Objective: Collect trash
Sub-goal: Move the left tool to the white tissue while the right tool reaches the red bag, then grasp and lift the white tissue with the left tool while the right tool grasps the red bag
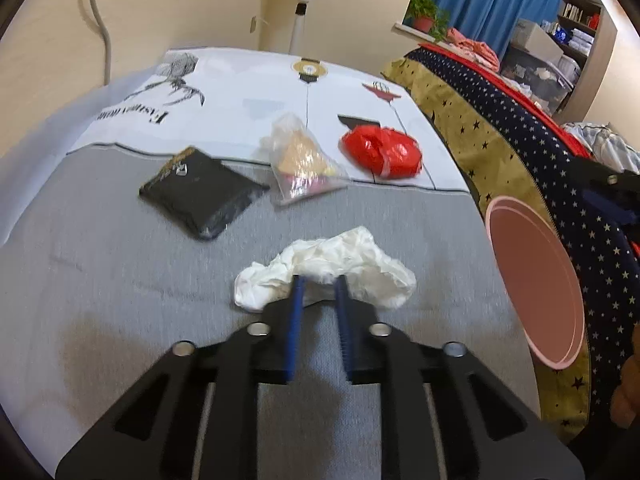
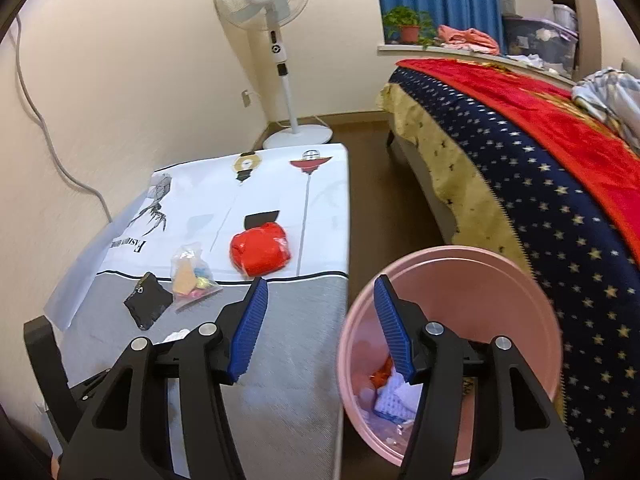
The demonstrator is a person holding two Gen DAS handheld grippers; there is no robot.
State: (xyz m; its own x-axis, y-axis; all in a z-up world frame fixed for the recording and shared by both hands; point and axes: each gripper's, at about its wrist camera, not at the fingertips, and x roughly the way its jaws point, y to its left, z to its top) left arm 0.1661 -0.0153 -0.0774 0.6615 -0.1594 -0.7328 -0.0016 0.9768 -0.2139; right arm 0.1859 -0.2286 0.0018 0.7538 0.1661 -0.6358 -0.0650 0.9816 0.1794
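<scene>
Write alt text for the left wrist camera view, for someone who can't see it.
The left gripper has its blue fingers closing around a crumpled white tissue on a grey and white cloth-covered table. Beyond it lie a black packet, a clear bag of colourful bits and a red plastic wad; a pink bin stands at the right.
</scene>
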